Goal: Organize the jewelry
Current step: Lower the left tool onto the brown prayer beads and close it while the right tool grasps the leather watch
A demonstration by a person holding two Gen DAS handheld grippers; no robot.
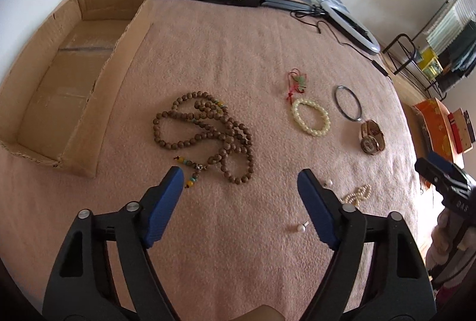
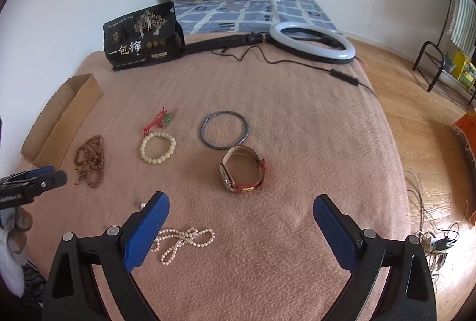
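- Pink blanket (image 1: 238, 53) carries the jewelry; cardboard box (image 1: 59, 77) waits at its left edge, likely the destination.
- Your left gripper (image 1: 238, 181) is spread above the wooden bead necklace (image 1: 205, 133), mid-blanket.
- Your right gripper (image 2: 241, 208) is spread, empty, near the watch (image 2: 242, 172).

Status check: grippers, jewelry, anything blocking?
Left gripper and right gripper open, empty. Jewelry loose on blanket; cardboard box empty. Nothing blocking.

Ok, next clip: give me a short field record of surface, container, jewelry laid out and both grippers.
surface: pink blanket
container: cardboard box, nothing visible inside
jewelry: brown bead strand, cream bead bracelet, dark bangle, watch, pearl necklace, red-cord jade charm, two pearl earrings
left gripper: open, holding nothing
right gripper: open, holding nothing
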